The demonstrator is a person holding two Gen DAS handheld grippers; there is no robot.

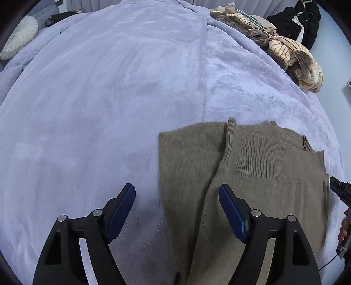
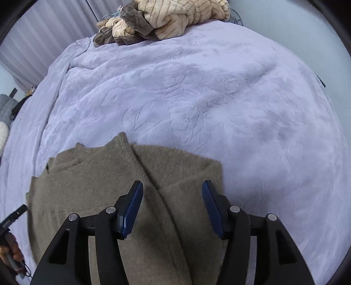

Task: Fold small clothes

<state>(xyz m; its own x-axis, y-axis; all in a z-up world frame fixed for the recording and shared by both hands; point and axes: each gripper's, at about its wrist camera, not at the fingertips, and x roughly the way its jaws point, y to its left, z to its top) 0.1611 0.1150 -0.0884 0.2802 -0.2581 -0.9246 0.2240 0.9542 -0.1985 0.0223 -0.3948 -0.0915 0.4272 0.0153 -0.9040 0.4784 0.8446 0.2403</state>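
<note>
Left gripper [image 1: 176, 190]: jaws spread wide, holding nothing; its right finger hangs over the brown sweater [image 1: 252, 166], its left over the lilac blanket [image 1: 109, 87].
Right gripper [image 2: 172, 188]: jaws wide apart, empty, poised above the sweater [image 2: 105, 175], which lies partly folded directly beneath and ahead.
Striped beige clothes [image 2: 166, 19]: heaped well beyond the fingertips.
</note>
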